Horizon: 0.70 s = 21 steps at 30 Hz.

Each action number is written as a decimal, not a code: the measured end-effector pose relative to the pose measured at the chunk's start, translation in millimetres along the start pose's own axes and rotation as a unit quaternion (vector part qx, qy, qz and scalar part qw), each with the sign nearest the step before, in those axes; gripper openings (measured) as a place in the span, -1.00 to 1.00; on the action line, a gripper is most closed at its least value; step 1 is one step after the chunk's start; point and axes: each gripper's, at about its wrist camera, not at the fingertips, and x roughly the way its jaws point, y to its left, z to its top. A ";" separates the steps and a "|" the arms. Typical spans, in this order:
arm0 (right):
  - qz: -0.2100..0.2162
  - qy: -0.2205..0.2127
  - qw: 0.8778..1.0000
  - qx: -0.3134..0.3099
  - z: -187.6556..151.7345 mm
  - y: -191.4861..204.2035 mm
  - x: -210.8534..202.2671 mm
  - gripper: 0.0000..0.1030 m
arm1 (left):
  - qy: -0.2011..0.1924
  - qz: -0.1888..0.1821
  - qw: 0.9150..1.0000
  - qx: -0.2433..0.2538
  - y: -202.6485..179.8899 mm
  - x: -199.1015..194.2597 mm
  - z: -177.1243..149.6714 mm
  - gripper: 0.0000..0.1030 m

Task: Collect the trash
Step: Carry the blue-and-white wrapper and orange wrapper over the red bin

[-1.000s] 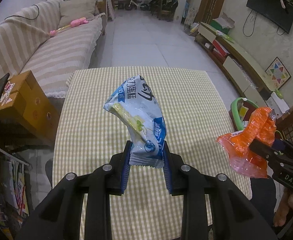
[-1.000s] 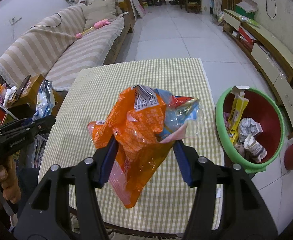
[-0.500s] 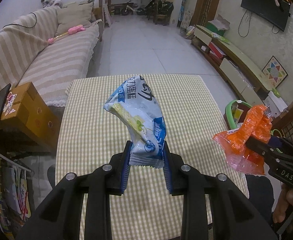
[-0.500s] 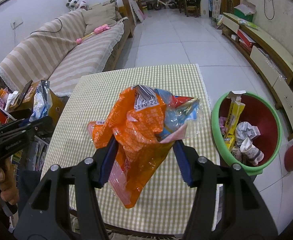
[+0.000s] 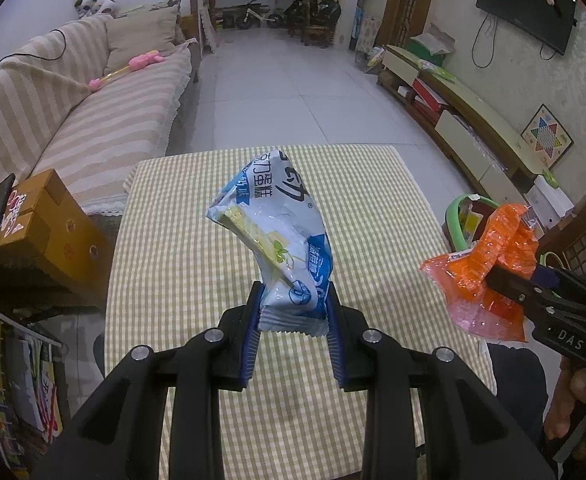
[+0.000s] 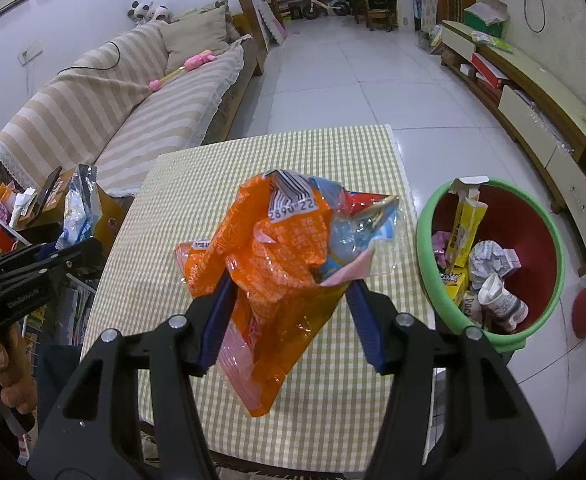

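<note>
Carrying trash: left gripper (image 5: 293, 316) clamps blue-white wrapper (image 5: 277, 236) above checked table (image 5: 197, 264); right gripper (image 6: 289, 312) pinches orange wrapper (image 6: 277, 276). Next, probably swing right over green-rimmed bin (image 6: 425, 248) and release.

Over the table: the checked tablecloth (image 5: 197, 248) lies bare beneath my jaws, nothing standing on it to block a pass.
My left side: my left gripper (image 5: 293, 304) is clamped on the blue-white wrapper (image 5: 277, 232), which sticks up ahead of my fingers and hides the middle of the cloth.
My right side: my right gripper (image 6: 289, 300) is filled by the orange wrapper (image 6: 269, 272), hanging below my fingers.
Between my grippers: open air, well apart.
Right of table: the green-rimmed bin (image 6: 425, 248) stands just beside the edge, mouth open upward, cartons and crumpled paper inside.
Left of table: a cardboard box (image 5: 49, 224) close by the edge.
</note>
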 end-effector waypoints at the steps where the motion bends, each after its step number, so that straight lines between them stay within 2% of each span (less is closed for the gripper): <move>1: 0.000 0.000 1.000 0.000 0.9 -1.2 0.6 0.05 | 0.000 0.000 1.000 0.001 -0.7 0.5 0.7 -0.48; 9: -0.008 -0.009 1.000 0.019 4.6 -25.5 -2.4 0.05 | -0.003 -0.011 1.000 0.015 -15.1 6.5 10.9 -0.47; 21: -0.048 -0.026 0.997 0.059 11.6 -87.4 -15.3 0.05 | -0.001 -0.051 0.997 0.063 -70.7 27.9 38.9 -0.47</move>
